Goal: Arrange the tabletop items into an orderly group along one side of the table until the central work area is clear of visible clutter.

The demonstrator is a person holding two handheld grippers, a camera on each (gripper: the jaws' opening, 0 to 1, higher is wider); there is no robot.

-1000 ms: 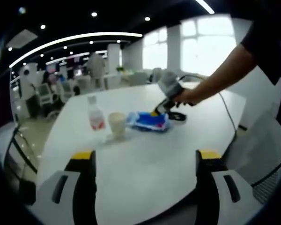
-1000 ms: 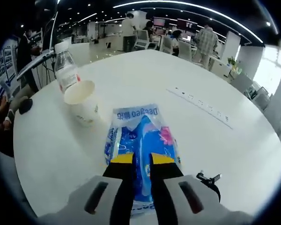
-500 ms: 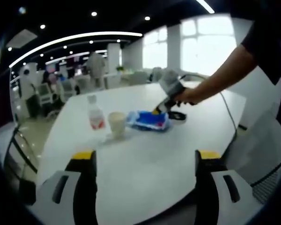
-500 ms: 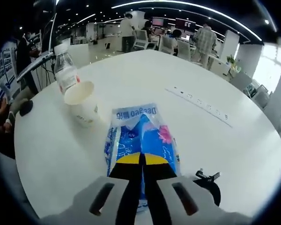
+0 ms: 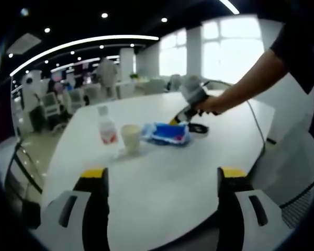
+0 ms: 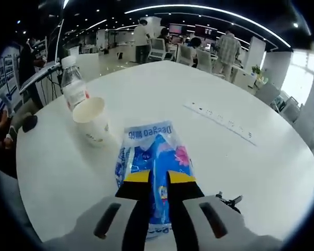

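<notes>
We've got a big white table (image 6: 251,172) with a plastic water bottle (image 6: 73,88) standing right next to a paper cup (image 6: 93,121), a blue tissue pack (image 6: 152,167) lying flat near the cup, and some small black thing (image 5: 199,128) just beside the pack.

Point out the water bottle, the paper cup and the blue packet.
water bottle (image 6: 73,89): right gripper view, on its label.
paper cup (image 6: 96,128): right gripper view, on its side wall.
blue packet (image 6: 149,146): right gripper view, on the printed top face.
</notes>
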